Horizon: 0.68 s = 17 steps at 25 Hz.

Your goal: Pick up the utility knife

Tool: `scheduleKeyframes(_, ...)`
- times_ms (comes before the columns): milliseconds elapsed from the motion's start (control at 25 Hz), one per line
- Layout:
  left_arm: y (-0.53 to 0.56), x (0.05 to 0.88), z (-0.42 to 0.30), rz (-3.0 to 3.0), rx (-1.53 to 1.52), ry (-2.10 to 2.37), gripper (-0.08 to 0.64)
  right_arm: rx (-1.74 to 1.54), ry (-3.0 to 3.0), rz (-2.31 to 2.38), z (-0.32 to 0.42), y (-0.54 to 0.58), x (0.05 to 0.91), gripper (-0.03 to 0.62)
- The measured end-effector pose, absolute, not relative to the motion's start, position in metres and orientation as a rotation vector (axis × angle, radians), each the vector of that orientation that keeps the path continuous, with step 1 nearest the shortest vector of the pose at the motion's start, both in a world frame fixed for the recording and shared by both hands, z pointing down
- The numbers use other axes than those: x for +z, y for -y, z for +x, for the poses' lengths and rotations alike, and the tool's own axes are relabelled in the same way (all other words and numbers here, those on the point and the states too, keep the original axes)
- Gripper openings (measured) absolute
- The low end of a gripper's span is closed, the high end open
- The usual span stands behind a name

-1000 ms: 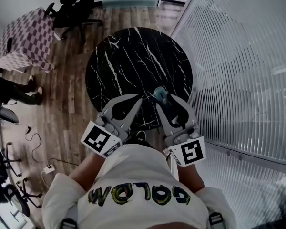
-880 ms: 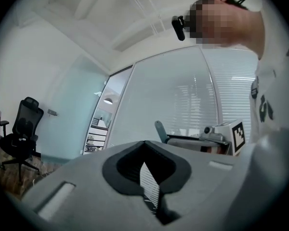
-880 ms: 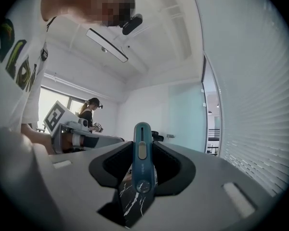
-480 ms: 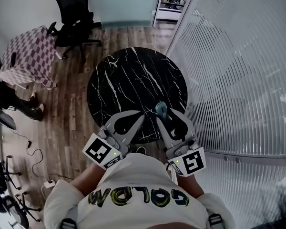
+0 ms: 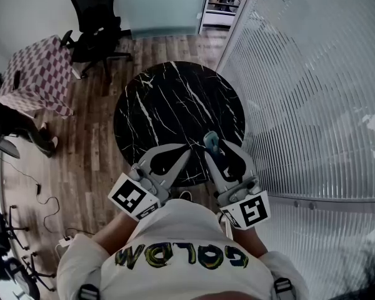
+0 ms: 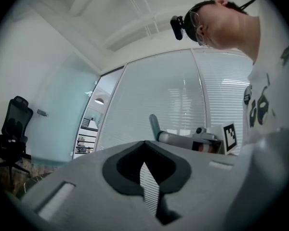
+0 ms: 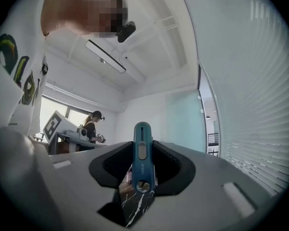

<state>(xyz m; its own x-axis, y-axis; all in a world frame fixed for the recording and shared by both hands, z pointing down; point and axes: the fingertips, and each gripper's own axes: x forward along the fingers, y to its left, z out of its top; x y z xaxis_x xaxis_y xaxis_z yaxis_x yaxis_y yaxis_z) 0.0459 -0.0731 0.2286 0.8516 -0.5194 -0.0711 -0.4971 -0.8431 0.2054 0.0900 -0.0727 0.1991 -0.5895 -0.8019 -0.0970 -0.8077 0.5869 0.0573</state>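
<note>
Pointing level over the near edge of the round, black, white-veined marble desk (image 5: 169,102), the right gripper (image 5: 212,147) clamps its jaws on the slim teal utility knife (image 7: 142,153), held off the desk; the left gripper (image 5: 185,149) has its jaws together, empty.

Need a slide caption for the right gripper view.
Right gripper shut on a teal utility knife, held above the black marble table seen between its jaws.
</note>
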Motion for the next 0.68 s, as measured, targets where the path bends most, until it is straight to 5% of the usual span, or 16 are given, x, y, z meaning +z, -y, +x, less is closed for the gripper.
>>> scheduleKeyframes(680, 0.078, 0.235, 0.045, 2.803, -0.193, 0.805, 0.003, 0.112, -2.768, -1.391, 0.09, 0.078, 0.21, 0.13)
